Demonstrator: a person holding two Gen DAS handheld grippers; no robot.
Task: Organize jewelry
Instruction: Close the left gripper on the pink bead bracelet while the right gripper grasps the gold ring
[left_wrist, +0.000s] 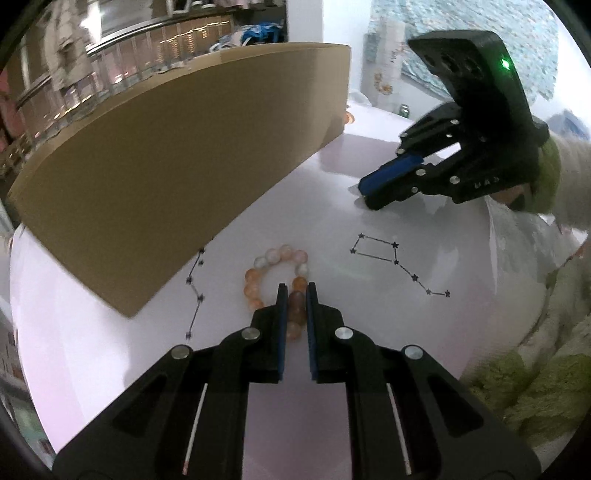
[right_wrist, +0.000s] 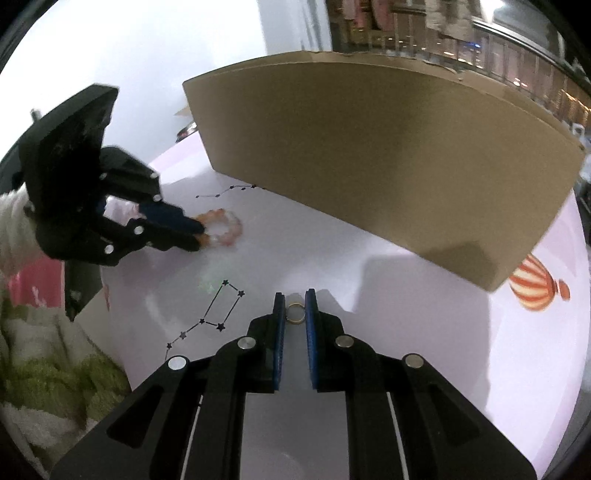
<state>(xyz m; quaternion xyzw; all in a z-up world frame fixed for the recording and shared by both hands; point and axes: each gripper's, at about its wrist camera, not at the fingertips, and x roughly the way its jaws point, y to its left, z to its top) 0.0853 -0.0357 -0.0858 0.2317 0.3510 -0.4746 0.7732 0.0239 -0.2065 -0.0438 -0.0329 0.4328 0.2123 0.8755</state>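
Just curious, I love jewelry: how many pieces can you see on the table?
2. A bead bracelet lies near the cardboard box, pinched by the left jaws. A small gold ring sits between the right jaws. More may be hidden behind or inside the box.

Orange, peach & milky-white round-bead bracelet (left_wrist: 275, 280); thin gold metal ring (right_wrist: 295, 313). Plain tan cardboard box (left_wrist: 177, 162). White glossy desk (left_wrist: 369, 332) w/ black star-and-line constellation print (left_wrist: 397, 264), plus orange/cream striped hot-air balloon print (right_wrist: 535, 290) nr its right edge. Black grippers w/ blue pads (right_wrist: 309, 332). Fuzzy green/white sleeve (left_wrist: 546, 181).
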